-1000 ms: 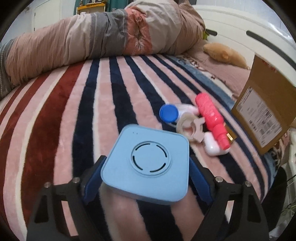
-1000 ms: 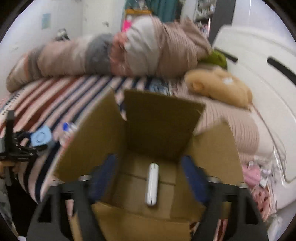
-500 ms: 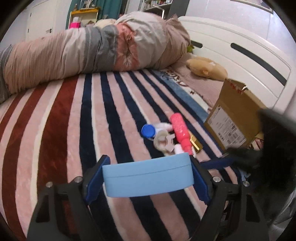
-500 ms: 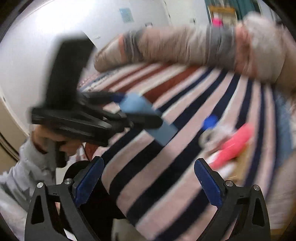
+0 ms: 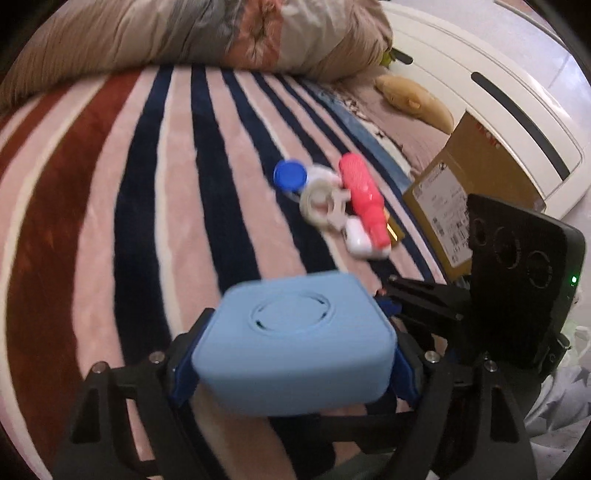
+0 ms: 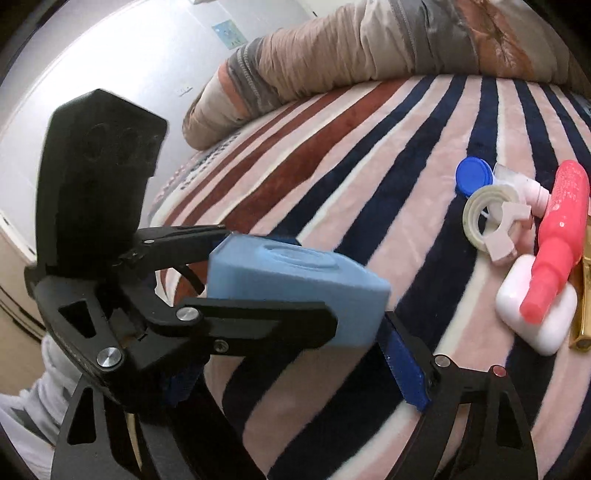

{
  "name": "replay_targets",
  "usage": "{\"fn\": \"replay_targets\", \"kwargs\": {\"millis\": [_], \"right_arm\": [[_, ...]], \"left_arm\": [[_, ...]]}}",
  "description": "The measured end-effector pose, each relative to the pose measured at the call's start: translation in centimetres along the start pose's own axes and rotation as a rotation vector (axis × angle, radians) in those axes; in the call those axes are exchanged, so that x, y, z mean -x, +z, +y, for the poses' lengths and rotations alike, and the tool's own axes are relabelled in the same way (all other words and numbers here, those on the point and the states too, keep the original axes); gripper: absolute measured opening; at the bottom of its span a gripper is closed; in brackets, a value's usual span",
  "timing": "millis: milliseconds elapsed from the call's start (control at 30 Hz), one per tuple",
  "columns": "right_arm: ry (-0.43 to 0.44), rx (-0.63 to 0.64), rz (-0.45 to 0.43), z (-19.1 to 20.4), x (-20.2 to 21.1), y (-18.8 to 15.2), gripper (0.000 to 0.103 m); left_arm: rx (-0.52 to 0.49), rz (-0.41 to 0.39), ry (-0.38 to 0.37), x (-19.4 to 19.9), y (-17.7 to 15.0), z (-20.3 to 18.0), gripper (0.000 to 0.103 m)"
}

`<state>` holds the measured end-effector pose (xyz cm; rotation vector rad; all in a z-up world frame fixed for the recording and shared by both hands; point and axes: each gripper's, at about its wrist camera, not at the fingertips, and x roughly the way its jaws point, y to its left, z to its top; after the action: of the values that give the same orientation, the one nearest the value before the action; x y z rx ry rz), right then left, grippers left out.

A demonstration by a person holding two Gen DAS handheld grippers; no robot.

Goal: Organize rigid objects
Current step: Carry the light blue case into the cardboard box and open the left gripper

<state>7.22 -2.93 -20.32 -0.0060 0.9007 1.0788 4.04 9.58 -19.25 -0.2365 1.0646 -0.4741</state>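
My left gripper (image 5: pixel 293 363) is shut on a light blue square box (image 5: pixel 295 339) and holds it above the striped blanket (image 5: pixel 147 184). The right wrist view shows the same box (image 6: pixel 295 288) held in the left gripper (image 6: pixel 236 280). My right gripper (image 6: pixel 291 373) is open, its fingers on either side of the box's near end; its body shows at the right of the left wrist view (image 5: pixel 517 280). On the blanket lie a blue-capped bottle (image 6: pixel 474 177), a white tape ring (image 6: pixel 487 218), a pink bottle (image 6: pixel 557 236), a white case (image 6: pixel 535 314) and a gold item (image 6: pixel 583 295).
A cardboard box (image 5: pixel 465 195) stands at the bed's right edge, past the pile. A rolled quilt (image 5: pixel 184 33) lies along the far side. A tan plush toy (image 5: pixel 413 99) and white headboard (image 5: pixel 498 81) are at the back right.
My right gripper swung from over the cardboard box to the left gripper and now straddles the blue box. The left gripper lifted the box and tilted it.
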Motion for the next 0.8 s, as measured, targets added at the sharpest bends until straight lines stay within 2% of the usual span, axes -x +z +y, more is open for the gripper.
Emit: {"fn": "replay_targets", "kwargs": {"millis": [33,100,267,400,500,533,567,667,800], "right_arm": [[-0.001,0.007,-0.006,0.1,0.1,-0.2,0.085],[-0.014,0.019,-0.011,0.2,-0.1,-0.3,0.086],[-0.114,0.142,-0.020,1.4,-1.0,-0.3,0.087],[-0.217,0.262,-0.026,2.4,-1.2,-0.7,0.092],[-0.235,0.300,-0.037,2.8,-1.2,-0.7,0.092],[-0.238,0.311,-0.042,2.2,-1.2,-0.9,0.089],[-0.236,0.325,-0.047,2.1,-1.3,-0.6,0.083],[-0.244,0.346,-0.052,2.5,-0.7,-0.5,0.082],[-0.311,0.412,-0.142,4.7,3.0,0.3,0.082]], "left_arm": [[0.014,0.031,-0.012,-0.3,-0.3,0.2,0.079],[0.023,0.039,-0.015,-0.6,-0.9,0.3,0.079],[-0.007,0.047,0.023,-0.5,-0.9,-0.3,0.079],[-0.010,0.068,0.003,-0.7,-0.7,0.1,0.079],[-0.002,0.077,-0.001,-0.9,-0.3,0.3,0.079],[-0.005,0.075,0.003,-0.8,-0.3,0.2,0.079],[-0.013,0.073,0.013,-0.8,-0.2,0.1,0.079],[-0.032,0.049,0.008,0.1,0.3,-0.8,0.079],[-0.138,-0.044,0.004,3.6,2.5,-5.2,0.079]]}}
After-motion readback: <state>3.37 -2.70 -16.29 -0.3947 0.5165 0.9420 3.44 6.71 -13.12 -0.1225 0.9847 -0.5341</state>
